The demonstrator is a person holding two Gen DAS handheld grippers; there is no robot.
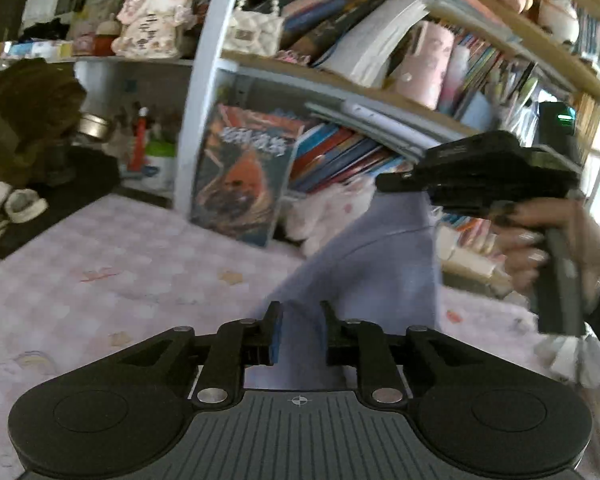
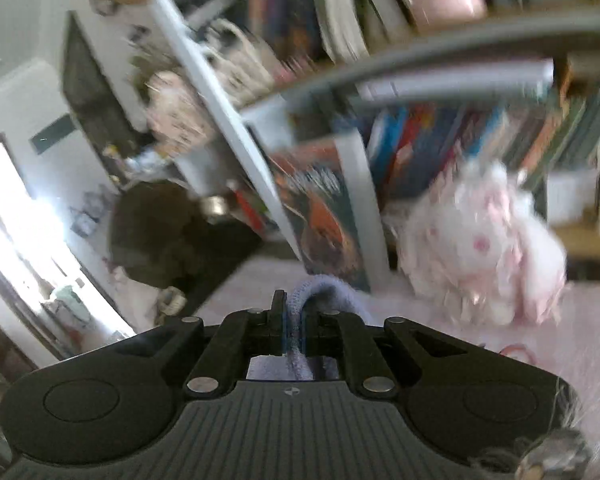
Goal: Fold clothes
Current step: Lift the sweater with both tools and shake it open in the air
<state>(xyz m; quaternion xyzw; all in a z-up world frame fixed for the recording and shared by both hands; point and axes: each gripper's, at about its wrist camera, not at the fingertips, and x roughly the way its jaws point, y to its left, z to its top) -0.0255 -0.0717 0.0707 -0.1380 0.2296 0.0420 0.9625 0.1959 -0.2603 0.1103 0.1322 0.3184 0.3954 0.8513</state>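
A lavender garment hangs stretched above the pink checked bed cover. My right gripper is shut on an edge of the lavender garment and holds it up; it shows in the left wrist view at upper right, held by a hand. My left gripper is open, its jaws on either side of the lower part of the garment, not pinching it.
A bookshelf full of books stands behind the bed. A large book leans against it. A fluffy white-pink plush lies by the shelf. A dark brown plush sits at the left.
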